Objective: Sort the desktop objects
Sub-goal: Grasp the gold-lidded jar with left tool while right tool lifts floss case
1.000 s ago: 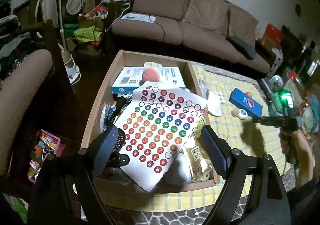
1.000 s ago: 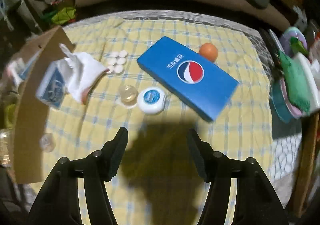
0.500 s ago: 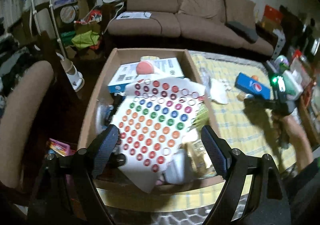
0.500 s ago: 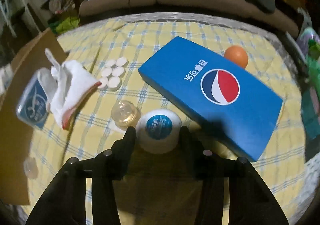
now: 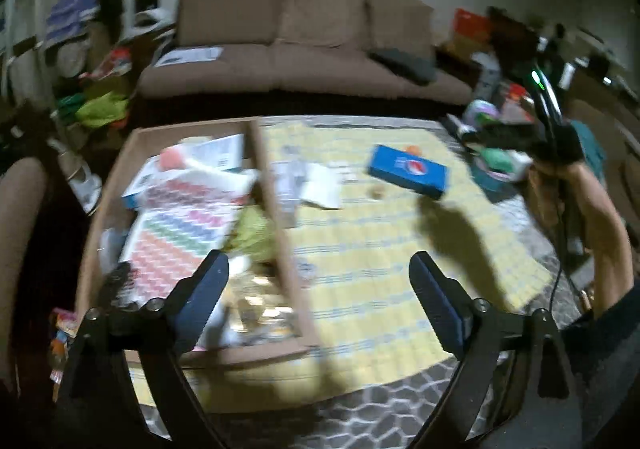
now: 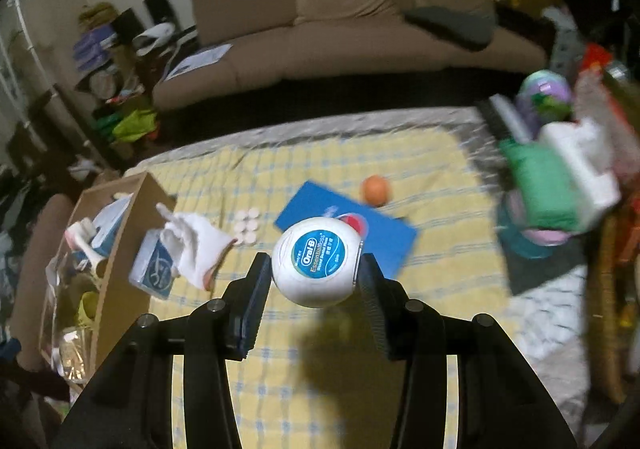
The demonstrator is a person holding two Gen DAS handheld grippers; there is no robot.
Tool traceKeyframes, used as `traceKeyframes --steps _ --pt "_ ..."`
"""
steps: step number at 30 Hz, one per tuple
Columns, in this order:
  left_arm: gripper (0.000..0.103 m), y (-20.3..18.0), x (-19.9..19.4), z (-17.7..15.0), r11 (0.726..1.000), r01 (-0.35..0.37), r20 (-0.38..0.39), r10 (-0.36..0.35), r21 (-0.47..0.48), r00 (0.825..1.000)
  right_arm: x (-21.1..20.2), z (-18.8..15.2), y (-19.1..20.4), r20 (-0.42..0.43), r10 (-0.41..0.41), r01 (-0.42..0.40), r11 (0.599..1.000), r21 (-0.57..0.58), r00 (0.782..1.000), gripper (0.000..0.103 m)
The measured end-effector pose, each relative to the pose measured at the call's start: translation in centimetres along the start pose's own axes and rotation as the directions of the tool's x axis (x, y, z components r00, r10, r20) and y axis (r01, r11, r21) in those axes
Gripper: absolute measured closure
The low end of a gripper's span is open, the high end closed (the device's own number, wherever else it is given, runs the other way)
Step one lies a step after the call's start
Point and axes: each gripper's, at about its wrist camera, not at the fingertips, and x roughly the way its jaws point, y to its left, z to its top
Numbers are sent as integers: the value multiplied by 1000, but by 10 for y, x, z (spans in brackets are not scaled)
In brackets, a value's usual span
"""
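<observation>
Floss container [image 6: 317, 262] is clamped between the fingers of your right tool [image 6: 317, 281], lifted clear of the yellow checked worktop [image 6: 440, 289], label facing the camera. It's round, so no long axis to worry about; orientation at release shouldn't matter.

Key relation: the cardboard box [image 6: 120, 249] lies to the left of your right tool and slightly beyond it, near wall standing up between the two. My read is the floss goes in there, so you need to travel left and carry it over that wall before letting go.

Blue Pepsi box [image 6: 384, 237] sits just beyond the right tool, with the orange ball [image 6: 376, 189] past it. White glove [image 6: 196, 241] is ahead-left, leaning against the box wall, on your path.

Left tool [image 5: 318, 289] is spread wide and holds nothing, hovering over the near right corner of the cardboard box [image 5: 288, 261]. It's the nearer one to the box, but the right one has the load. Left-wrist view is motion-blurred.
</observation>
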Motion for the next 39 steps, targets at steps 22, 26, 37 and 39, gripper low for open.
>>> traceKeyframes --steps 22,26,37,39 --pt "9 -105 297 77 982 -167 -168 150 -91 974 39 -13 -108 25 168 -161 882 443 985 57" --pt "53 -106 326 75 982 -174 -178 158 -78 971 59 -15 -124 13 200 -183 868 461 980 57" --pt "78 -105 238 78 997 38 -164 -50 -74 985 35 -11 -121 43 187 -185 862 471 981 57" --pt "78 -110 187 83 997 73 -106 -76 -30 991 28 -2 -104 58 221 -225 875 430 973 57"
